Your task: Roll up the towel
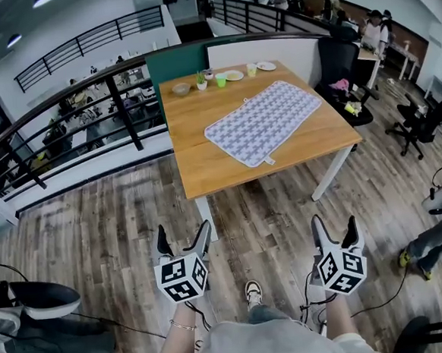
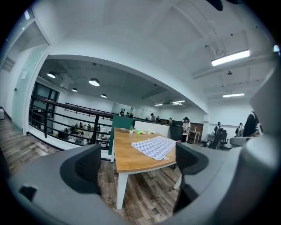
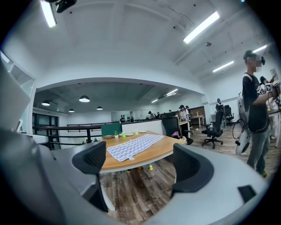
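Note:
A grey-and-white checked towel (image 1: 264, 120) lies flat and spread out, slantwise, on a wooden table (image 1: 205, 169) ahead. It also shows as the towel (image 2: 153, 147) in the left gripper view and the towel (image 3: 131, 146) in the right gripper view. My left gripper (image 1: 184, 241) and right gripper (image 1: 334, 234) hover over the floor well short of the table, both open with nothing between their jaws. In each gripper view the jaws frame the table from a distance.
At the table's far end stand a small potted plant (image 1: 201, 80), a green cup (image 1: 220, 80), a bowl (image 1: 181, 89) and plates (image 1: 233, 75). A black railing (image 1: 73, 138) runs on the left. Office chairs (image 1: 415, 122) and people are on the right; cables cross the floor.

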Action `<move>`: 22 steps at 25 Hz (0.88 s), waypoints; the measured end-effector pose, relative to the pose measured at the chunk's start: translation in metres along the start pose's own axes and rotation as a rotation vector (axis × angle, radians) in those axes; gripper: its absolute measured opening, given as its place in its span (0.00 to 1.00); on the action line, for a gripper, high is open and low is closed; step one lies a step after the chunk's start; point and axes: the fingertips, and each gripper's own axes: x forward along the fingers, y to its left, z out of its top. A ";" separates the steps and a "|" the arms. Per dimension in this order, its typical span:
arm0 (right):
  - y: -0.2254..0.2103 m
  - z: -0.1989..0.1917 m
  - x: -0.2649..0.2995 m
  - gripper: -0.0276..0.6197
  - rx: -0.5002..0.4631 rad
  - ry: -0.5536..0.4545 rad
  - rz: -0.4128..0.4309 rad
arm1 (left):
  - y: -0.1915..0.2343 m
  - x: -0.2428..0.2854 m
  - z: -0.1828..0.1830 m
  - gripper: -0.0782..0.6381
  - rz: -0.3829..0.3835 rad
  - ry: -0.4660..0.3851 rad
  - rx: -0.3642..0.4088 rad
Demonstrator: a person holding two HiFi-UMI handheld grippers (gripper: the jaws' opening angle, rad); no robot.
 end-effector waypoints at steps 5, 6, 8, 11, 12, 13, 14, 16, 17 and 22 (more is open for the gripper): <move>0.003 0.010 0.060 0.78 0.004 0.002 0.022 | 0.002 0.053 0.012 0.84 0.013 0.001 -0.002; 0.003 0.012 0.071 0.78 0.004 0.005 0.027 | 0.001 0.062 0.014 0.84 0.017 0.000 -0.003; 0.001 0.014 0.093 0.77 0.004 0.012 0.037 | -0.001 0.080 0.018 0.84 0.025 -0.001 -0.003; -0.004 0.018 0.125 0.77 0.008 0.012 0.046 | -0.003 0.107 0.021 0.84 0.035 0.000 -0.002; -0.006 0.020 0.135 0.77 0.010 0.011 0.049 | -0.004 0.115 0.022 0.84 0.039 0.001 -0.001; -0.008 0.023 0.145 0.77 0.013 0.010 0.052 | -0.005 0.123 0.024 0.84 0.045 0.003 -0.001; -0.010 0.025 0.154 0.76 0.015 0.010 0.055 | -0.005 0.130 0.026 0.84 0.051 0.005 0.000; -0.014 0.028 0.172 0.76 0.021 0.013 0.062 | -0.007 0.144 0.030 0.84 0.063 0.008 0.001; -0.017 0.028 0.180 0.76 0.024 0.016 0.065 | -0.008 0.152 0.031 0.84 0.067 0.009 0.002; -0.020 0.023 0.217 0.75 0.034 0.037 0.088 | -0.015 0.181 0.034 0.84 0.076 0.016 0.014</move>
